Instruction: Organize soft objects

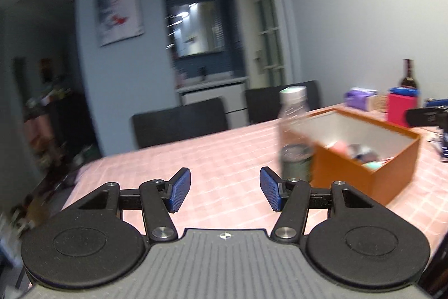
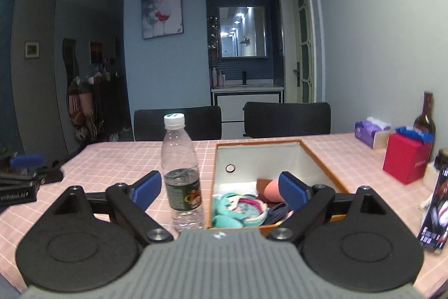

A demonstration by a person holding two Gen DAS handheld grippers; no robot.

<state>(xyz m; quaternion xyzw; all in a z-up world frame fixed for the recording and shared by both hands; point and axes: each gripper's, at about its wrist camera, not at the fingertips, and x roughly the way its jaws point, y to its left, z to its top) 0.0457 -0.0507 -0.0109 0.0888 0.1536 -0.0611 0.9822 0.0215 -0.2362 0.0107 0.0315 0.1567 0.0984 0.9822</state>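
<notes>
Both grippers, left gripper (image 1: 225,188) and right gripper (image 2: 221,191), jaws wide and empty (soft objects (image 2: 240,208) inside the orange box (image 2: 322,159)).

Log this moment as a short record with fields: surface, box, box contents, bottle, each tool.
surface: table with pink checked cloth
box: orange box, open top, white inside
box contents: soft items piled at the near end, plus a peach egg-shaped sponge
bottle: plastic bottle upright, capped, just left of the box
left tool: open, nothing held
right tool: open, nothing held
</notes>
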